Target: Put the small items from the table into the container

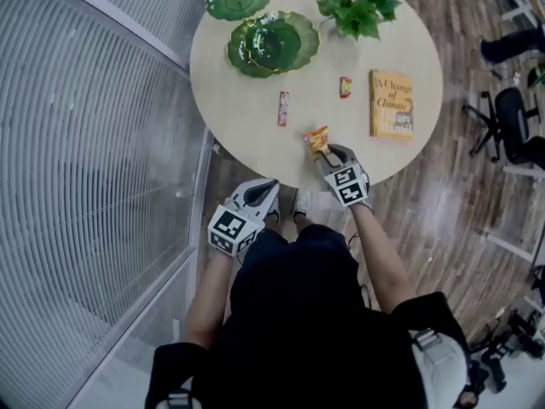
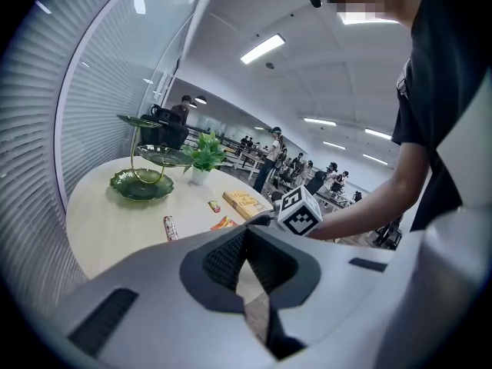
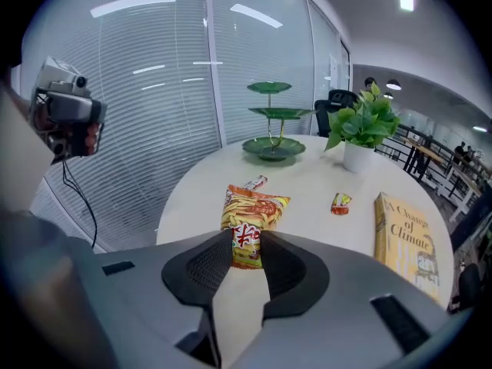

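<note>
Orange-and-yellow snack packet point(image 3: 254, 210) sits clamped in the right gripper point(image 3: 246, 237) near the book point(image 3: 407, 237); the green tiered dish point(image 3: 273, 149) stands well beyond the book; the left gripper point(image 2: 247, 229) is closed, jaws together.

Bright, even office light. Ceiling light strips point(image 2: 261, 48) above the round table point(image 2: 115, 221) supply it and reflect as streaks on the glass wall point(image 3: 154, 6) behind the table. Shadows on the table are faint. Both gripper views bend strongly and darken at the rim — the snack packet point(image 3: 254, 214) at the table's near edge is sharp, the hall point(image 2: 323, 175) beyond the table soft.
</note>
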### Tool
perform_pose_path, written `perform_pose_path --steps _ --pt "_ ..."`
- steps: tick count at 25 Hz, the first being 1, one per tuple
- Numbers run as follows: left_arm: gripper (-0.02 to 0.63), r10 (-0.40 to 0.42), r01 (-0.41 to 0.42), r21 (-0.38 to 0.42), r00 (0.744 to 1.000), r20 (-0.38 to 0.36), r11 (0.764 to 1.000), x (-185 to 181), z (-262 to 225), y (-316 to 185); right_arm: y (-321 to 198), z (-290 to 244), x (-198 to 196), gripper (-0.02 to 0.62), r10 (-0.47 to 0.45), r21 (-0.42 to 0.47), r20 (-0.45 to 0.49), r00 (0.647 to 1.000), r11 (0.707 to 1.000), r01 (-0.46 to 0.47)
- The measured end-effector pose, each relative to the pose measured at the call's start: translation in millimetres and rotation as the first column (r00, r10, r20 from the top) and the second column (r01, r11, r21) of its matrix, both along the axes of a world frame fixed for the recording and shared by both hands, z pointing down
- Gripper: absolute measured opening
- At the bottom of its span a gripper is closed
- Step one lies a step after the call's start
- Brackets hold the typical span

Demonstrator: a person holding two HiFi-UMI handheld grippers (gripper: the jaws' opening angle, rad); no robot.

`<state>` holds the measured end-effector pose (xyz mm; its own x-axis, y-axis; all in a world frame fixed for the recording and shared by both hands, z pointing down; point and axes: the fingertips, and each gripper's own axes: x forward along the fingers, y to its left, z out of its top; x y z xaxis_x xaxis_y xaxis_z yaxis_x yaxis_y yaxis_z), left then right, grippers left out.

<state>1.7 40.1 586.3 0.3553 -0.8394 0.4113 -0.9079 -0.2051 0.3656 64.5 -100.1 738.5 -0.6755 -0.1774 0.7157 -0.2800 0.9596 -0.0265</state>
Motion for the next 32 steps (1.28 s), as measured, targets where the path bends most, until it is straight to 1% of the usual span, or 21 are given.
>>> perform_pose_path --steps 2,5,7,9,11,14,19,28,32 --pt "0.002 0.021 -0.021 0.000 1.000 0.008 1.000 6 -2 -1 6 -17 5 0.123 -0.007 0.016 0.027 1.000 1.000 0.006" --pt "0.002 0.049 -0.049 -0.011 0.999 0.017 0.999 19 -4 -1 12 -40 15 0.123 -0.006 0.017 0.069 0.998 1.000 0.005" --pt "0.002 0.065 -0.065 -0.008 0.998 0.022 0.998 27 -7 -4 10 -52 21 0.123 -0.014 0.033 0.082 0.997 0.999 0.011" --pt "0.002 0.068 -0.068 0.000 0.998 0.012 0.998 32 -11 -7 9 -59 27 0.123 -0.021 0.052 0.083 0.996 0.999 0.016" --pt "0.002 0.061 -0.061 0.009 0.998 -0.001 0.998 36 -15 -8 8 -63 34 0.123 -0.012 0.050 0.089 0.996 0.999 0.007" --pt "0.002 0.058 -0.058 0.021 0.998 0.011 0.998 41 -18 -10 8 -64 47 0.123 0.008 0.035 0.095 0.995 0.999 -0.011" --pt "0.002 0.043 -0.044 0.039 0.999 0.026 0.998 48 -26 -12 13 -50 69 0.123 0.024 -0.009 0.066 0.998 1.000 -0.024" --pt "0.002 -0.023 0.020 0.050 0.998 0.062 0.999 52 -30 -9 10 -44 83 0.123 -0.006 -0.008 0.073 0.997 1.000 0.007" --pt "0.002 -0.060 0.054 0.072 0.995 0.080 0.996 46 -39 -12 5 -42 85 0.123 -0.025 -0.005 0.070 0.997 1.000 0.026"
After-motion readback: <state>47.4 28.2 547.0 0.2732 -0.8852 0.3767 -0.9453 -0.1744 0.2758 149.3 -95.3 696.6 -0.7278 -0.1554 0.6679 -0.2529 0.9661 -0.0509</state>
